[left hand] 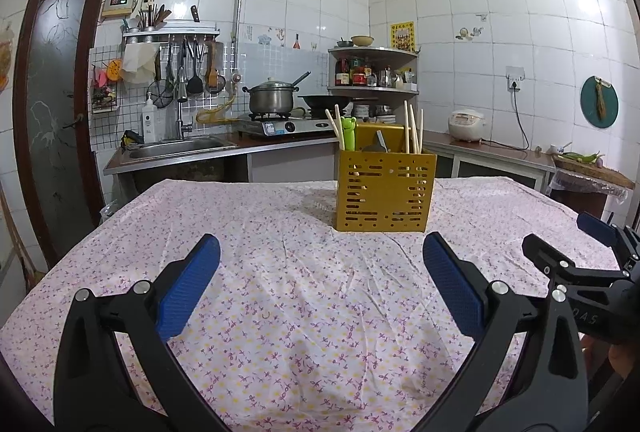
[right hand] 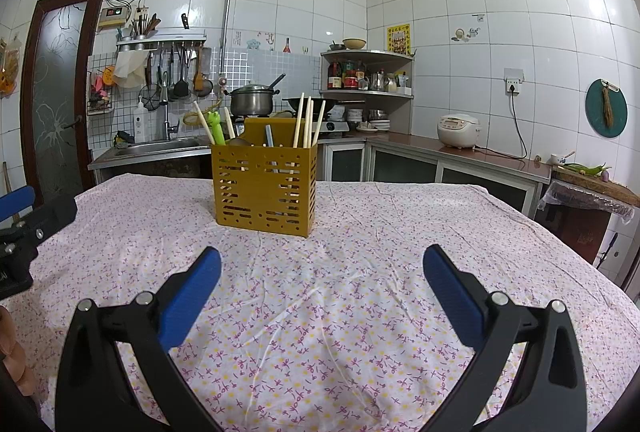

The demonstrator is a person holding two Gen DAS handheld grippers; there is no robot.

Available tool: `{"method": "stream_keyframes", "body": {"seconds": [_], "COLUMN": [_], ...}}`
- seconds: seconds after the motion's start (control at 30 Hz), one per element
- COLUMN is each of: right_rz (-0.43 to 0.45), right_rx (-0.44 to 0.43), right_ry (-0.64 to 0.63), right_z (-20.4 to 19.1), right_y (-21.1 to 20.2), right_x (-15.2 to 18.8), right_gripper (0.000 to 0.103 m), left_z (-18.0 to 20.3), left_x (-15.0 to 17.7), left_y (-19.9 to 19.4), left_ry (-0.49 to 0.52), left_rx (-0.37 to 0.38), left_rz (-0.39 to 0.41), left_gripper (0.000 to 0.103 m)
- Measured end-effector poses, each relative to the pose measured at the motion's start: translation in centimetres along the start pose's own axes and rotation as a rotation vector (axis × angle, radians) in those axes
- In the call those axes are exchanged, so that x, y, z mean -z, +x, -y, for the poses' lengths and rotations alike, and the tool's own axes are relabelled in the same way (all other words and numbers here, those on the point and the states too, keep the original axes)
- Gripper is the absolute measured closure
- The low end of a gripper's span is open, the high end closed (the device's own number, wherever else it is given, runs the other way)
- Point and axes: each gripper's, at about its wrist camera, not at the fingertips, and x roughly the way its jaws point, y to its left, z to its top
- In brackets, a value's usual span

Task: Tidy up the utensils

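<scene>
A mustard-yellow slotted utensil holder stands upright on the flowered tablecloth. Several pale chopsticks, a green frog-topped utensil and a grey-handled piece stick out of it. My left gripper hangs open over bare cloth, short of the holder. Likewise my right gripper is open with nothing between its blue pads. Each gripper shows at the edge of the other's view.
Beyond the table runs a counter with a sink, a stove carrying a steel pot and a wok, and a corner shelf of bottles. A rice cooker sits at the right. A dark door stands at the left.
</scene>
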Motion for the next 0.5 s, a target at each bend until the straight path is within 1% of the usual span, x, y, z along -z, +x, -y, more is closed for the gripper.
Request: {"method": "stream_keyframes", "body": {"seconds": [0.37, 0.5], "right_rz": [-0.002, -0.001], "right_rx": [0.002, 0.002], "right_ry": [0.000, 0.001], "right_z": [-0.09, -0.10], "right_y": [-0.02, -0.02], "right_x": [0.04, 0.01], "right_gripper": [0.004, 0.004], "left_z": [0.38, 0.40], "left_x": [0.23, 0.29], "left_y": [0.03, 0.09], "left_ry": [0.015, 0.017], "left_rx": [-0.011, -0.009], "left_rz": [0.011, 0.003], "left_gripper": [0.005, 0.005]}}
